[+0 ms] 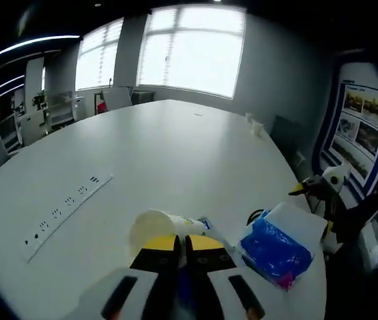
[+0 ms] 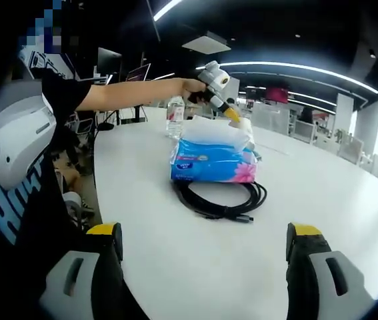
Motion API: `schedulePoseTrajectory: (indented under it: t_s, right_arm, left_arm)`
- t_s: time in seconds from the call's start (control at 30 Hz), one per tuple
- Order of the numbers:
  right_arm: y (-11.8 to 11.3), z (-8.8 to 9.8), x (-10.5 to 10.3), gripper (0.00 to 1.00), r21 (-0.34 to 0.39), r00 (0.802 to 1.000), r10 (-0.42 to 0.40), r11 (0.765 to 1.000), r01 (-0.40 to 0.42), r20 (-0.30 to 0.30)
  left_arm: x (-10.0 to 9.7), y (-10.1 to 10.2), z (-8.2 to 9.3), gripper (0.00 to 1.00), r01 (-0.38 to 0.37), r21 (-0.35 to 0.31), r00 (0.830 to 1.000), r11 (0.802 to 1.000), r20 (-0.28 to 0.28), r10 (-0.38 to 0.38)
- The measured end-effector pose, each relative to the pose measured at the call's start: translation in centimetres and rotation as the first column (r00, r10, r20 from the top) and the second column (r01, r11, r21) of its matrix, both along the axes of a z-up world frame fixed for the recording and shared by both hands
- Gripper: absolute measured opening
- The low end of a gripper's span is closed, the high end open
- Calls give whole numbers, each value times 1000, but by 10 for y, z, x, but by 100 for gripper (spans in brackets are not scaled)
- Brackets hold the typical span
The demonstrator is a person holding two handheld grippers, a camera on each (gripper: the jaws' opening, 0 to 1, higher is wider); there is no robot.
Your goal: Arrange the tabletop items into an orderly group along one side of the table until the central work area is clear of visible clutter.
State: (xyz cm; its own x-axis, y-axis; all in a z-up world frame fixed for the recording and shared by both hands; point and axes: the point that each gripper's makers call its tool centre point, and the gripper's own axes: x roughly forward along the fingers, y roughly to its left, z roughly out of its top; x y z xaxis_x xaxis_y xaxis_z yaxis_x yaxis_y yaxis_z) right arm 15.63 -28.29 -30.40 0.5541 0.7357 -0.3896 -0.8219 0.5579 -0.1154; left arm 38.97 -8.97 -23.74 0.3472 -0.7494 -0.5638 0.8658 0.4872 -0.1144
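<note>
left tool (image 1: 183, 245): jaws closed on paper cup (image 1: 154, 229)
right tool (image 2: 202, 243): jaws wide apart, holding nothing
tissue pack (image 2: 213, 162): on tabletop (image 2: 322, 200), touching black cable (image 2: 222, 199)
water bottle (image 2: 175, 117): far behind pack

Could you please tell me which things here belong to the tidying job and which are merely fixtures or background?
Belonging to the job:
- paper cup, at the shut left claw
- blue tissue pack
- coiled black cable
- water bottle

Just there:
- power strip set in the table
- wall posters
- office chairs
</note>
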Motion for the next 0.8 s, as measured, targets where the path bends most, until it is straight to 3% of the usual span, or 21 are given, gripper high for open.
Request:
schedulePoseTrajectory:
  t_s: [0.1,0.47,0.8]
  right_arm:
    - [1,1,0,100,-1,1000,-1,1000,1,3]
    - [-1,4,-5,100,1,1000,-2,1000,2,14]
    - [3,6,-7,100,8,1000,10,1000,-10,22]
  left_arm:
    - [-3,0,-3,0,12,66,1000,998,22,-14]
    - [-21,-12,3,0,70,83,997,994,22,-72]
    - [-35,-5,15,0,76,107,996,991,30,-80]
